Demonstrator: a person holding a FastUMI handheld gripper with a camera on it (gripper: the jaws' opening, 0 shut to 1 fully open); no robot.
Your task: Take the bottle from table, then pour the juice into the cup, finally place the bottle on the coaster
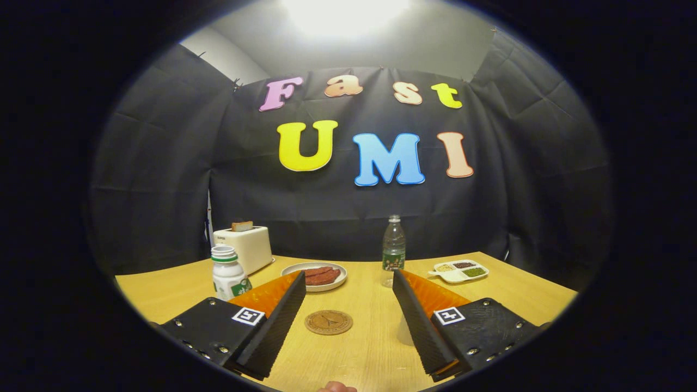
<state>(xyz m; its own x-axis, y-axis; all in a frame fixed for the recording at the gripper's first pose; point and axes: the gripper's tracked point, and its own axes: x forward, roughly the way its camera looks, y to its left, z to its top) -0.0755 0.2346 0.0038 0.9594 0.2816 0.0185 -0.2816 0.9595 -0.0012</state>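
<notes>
A white bottle (228, 276) with a green label stands on the wooden table (375, 348), just left of my left finger's tip. Farther back stands a clear plastic bottle (393, 247) with a green label, beyond my right finger's tip. A round brown coaster (328, 322) lies flat on the table between my fingers, nearer the left one. A faint clear shape (405, 331), possibly a cup, sits against the inner side of my right finger; I cannot tell what it is. My gripper (348, 277) is open wide above the table, with nothing between its fingers.
A white plate (294, 268) with reddish-brown slices sits beyond the coaster. A white toaster (245, 246) with a slice of bread stands at the back left. A divided white dish (458, 270) of small foods lies at the back right. A person's fingertip (337, 387) shows below.
</notes>
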